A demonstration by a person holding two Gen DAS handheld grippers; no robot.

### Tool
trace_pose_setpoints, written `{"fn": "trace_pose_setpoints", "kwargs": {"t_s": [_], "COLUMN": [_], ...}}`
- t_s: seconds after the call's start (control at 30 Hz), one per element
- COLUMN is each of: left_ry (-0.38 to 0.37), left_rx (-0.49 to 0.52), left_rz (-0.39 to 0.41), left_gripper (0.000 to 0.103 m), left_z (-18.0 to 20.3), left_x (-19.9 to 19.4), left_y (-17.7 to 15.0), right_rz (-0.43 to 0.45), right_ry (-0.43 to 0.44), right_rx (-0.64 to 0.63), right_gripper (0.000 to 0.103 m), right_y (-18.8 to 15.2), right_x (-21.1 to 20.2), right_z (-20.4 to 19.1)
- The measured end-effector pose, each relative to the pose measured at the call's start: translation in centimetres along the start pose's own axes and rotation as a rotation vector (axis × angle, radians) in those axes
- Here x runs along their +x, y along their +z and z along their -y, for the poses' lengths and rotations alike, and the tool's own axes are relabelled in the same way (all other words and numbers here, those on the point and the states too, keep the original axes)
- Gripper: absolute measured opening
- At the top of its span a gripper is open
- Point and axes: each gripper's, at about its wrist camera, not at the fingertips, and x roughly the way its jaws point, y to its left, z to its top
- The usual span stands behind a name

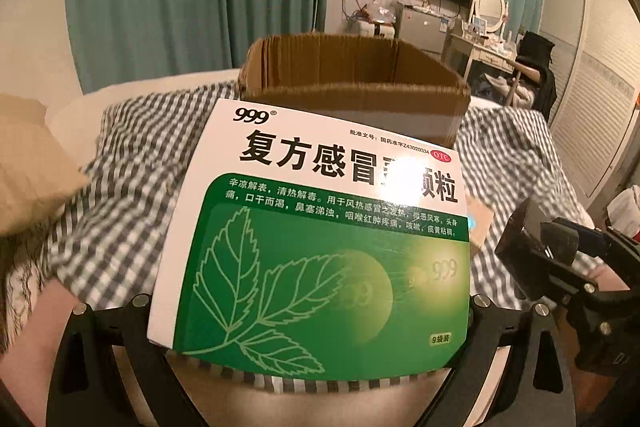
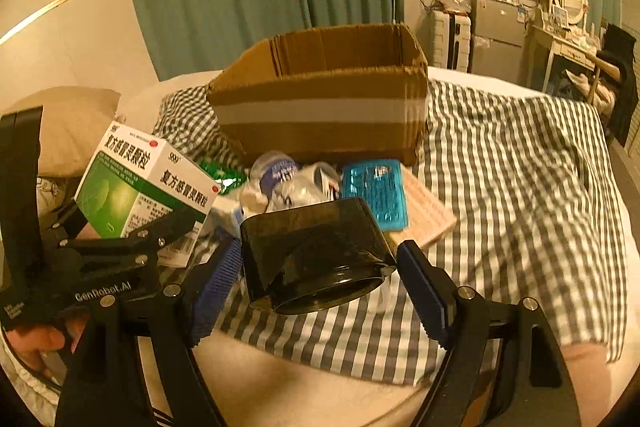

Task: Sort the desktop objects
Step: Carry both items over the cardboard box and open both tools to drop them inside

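The left gripper holds a flat medicine box by its two sides. The box is smooth, shiny card, white on top and green below, with leaf drawings and black letters. It is lifted off the bed, in front of the cardboard box.

The right gripper holds a dark cup between its bumpy blue pads. The cup is see-through brown plastic, round, and tipped on its side with its mouth toward the camera. The left pad touches it; at the right pad there may be a small gap.

The cardboard box is brown and open at the top, with a pale tape stripe on its front. It sits on the bed, on a soft grey and white checked sheet. Just in front of it lies a small heap: a blue bumpy pill pack, a pink flat box, a crinkly clear bottle and a green wrapper. A tan pillow lies at the left
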Motion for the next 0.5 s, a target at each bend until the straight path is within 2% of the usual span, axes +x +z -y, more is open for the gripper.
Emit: {"fn": "trace_pose_setpoints", "kwargs": {"t_s": [0.2,0.5], "left_ry": [0.002,-0.019], "left_rx": [0.03,0.02], "left_rz": [0.044,0.089], "left_gripper": [0.098,0.098], "left_z": [0.2,-0.1], "left_x": [0.1,2.0], "left_y": [3.4,10.0], "right_rz": [0.036,0.106], "right_ry": [0.005,-0.004], "right_rx": [-0.02,-0.039], "right_gripper": [0.08,0.08], "right_y": [2.8,9.4], "right_x": [-0.3,0.6], "right_z": [0.3,0.8]}}
